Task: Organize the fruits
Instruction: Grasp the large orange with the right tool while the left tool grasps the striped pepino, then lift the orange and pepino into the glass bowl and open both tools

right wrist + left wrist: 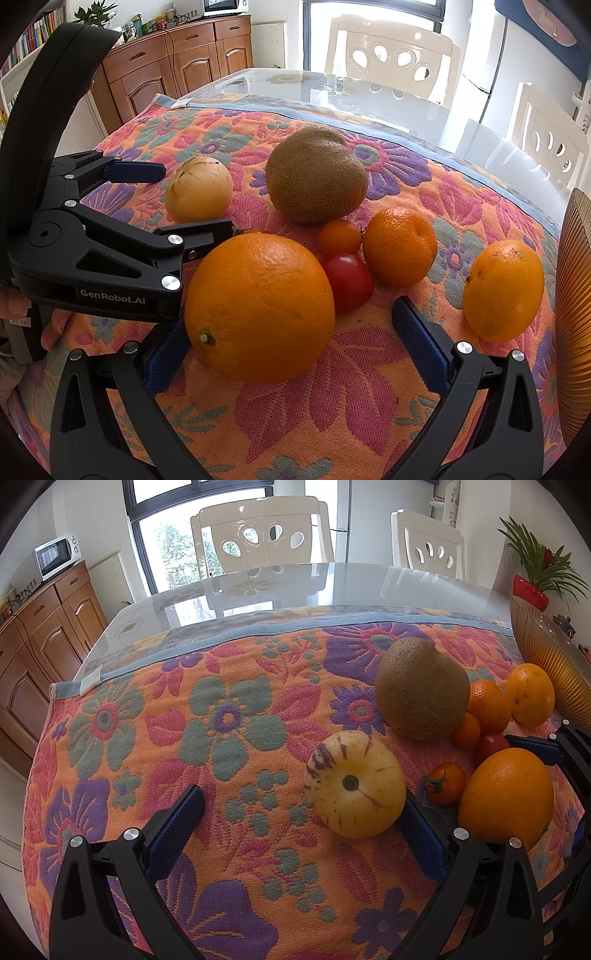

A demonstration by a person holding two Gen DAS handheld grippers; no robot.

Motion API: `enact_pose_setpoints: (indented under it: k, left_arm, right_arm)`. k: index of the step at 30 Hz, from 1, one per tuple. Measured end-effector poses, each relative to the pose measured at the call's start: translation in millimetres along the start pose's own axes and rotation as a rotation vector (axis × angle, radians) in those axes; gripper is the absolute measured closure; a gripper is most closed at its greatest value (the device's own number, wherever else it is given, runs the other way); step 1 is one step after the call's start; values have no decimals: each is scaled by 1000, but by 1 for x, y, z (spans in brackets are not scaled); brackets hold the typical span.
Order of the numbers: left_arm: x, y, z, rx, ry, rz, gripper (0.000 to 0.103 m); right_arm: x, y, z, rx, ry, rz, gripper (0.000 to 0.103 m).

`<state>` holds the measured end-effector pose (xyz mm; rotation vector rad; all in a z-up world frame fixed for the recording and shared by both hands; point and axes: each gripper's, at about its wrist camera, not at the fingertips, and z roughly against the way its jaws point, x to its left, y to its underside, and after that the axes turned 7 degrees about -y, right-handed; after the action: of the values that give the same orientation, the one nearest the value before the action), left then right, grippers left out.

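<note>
**Fruit sort: barely begun**

While all fruit sits on the cloth [332,406], nothing's in the bowl [576,295] yet. L gripper [303,823] spread wide round the melon [354,784], not clamped. R gripper [291,339] spread round the big orange [258,306], w/ kiwi [316,173], small oranges, tomatoes left.

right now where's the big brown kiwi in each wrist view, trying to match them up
Left wrist view: the kiwi sits right of centre, behind the striped yellow fruit.
Right wrist view: the kiwi sits above centre, behind the big orange.
Shared landmark: the small orange tomato touching the kiwi's near side in both.
</note>
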<state>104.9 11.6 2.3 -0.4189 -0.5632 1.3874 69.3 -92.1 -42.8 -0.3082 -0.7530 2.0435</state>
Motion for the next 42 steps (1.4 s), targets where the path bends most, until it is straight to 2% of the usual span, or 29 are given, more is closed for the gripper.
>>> enact_pose_setpoints:
  k: [7,13,15,16,17,18,19,22,24,28,35,42]
  left_arm:
    - [0,0,0,0,0,0,5]
    - [-1,0,0,-1,-1,0,5]
    - [2,0,3,-7,1,9,5]
    - [3,1,6,-21,11,14,16]
    - [4,2,10,-44,34,8,24]
    - [3,4,15,-64,50,-6,50]
    - [-2,6,22,-94,84,-41,60]
    - [-18,9,25,-115,23,-108,61]
    - [-20,9,29,-133,24,-122,60]
    - [-12,8,29,-129,24,-86,60]
    - [-3,6,25,-110,27,-35,60]
    - [-5,7,25,-112,1,-30,60]
  right_arm:
    - [2,0,2,-9,20,15,3]
    - [11,1,13,-69,84,50,3]
    - [18,2,17,-93,90,83,9]
    - [22,3,19,-102,76,107,27]
    - [28,4,22,-122,93,135,34]
    - [31,6,25,-139,90,154,41]
    - [34,6,28,-153,90,165,43]
    - [30,6,29,-160,53,149,43]
    - [24,4,33,-181,33,116,43]
    - [12,4,38,-206,-15,56,43]
    - [-2,9,57,-307,-86,-15,43]
    - [-16,10,62,-332,-111,-89,43]
